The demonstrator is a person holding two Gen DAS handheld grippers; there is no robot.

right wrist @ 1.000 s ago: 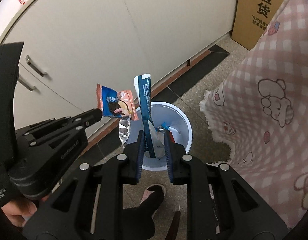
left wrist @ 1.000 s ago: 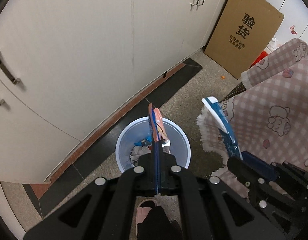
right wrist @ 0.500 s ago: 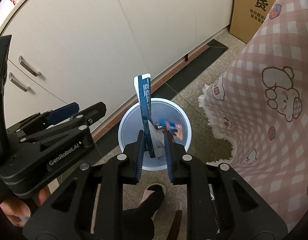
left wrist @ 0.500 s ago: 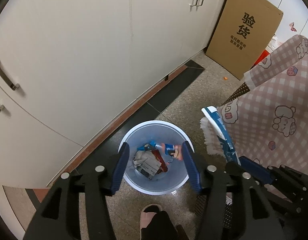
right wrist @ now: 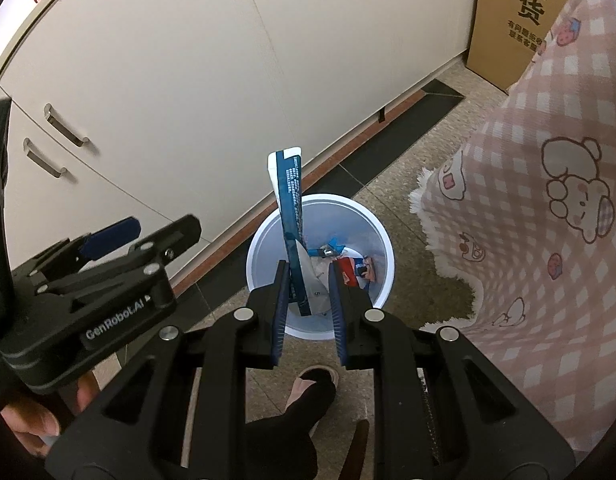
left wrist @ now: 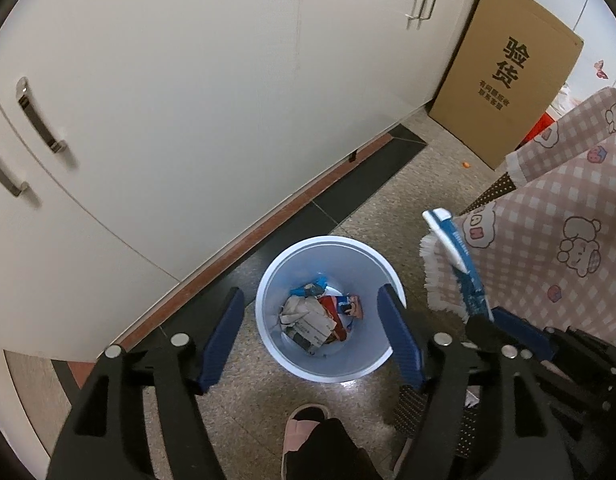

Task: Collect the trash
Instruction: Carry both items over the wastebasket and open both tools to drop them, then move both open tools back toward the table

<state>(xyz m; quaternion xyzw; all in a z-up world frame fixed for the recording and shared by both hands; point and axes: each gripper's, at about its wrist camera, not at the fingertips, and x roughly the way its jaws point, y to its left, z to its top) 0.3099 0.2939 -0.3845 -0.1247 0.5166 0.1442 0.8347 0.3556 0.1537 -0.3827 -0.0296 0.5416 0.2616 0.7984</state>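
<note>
From the left wrist, the left gripper hangs over the round pale-blue plastic bin, its jaws opening with nothing between them; it need only clear off.

From the right wrist, the right gripper pinches the long blue-and-white wrapper, upright above that bin; lower it inside the rim before releasing.

A trash bin stands on the floor directly below the left gripper, wrappers inside; cabinets behind, draped cloth to its right.
</note>
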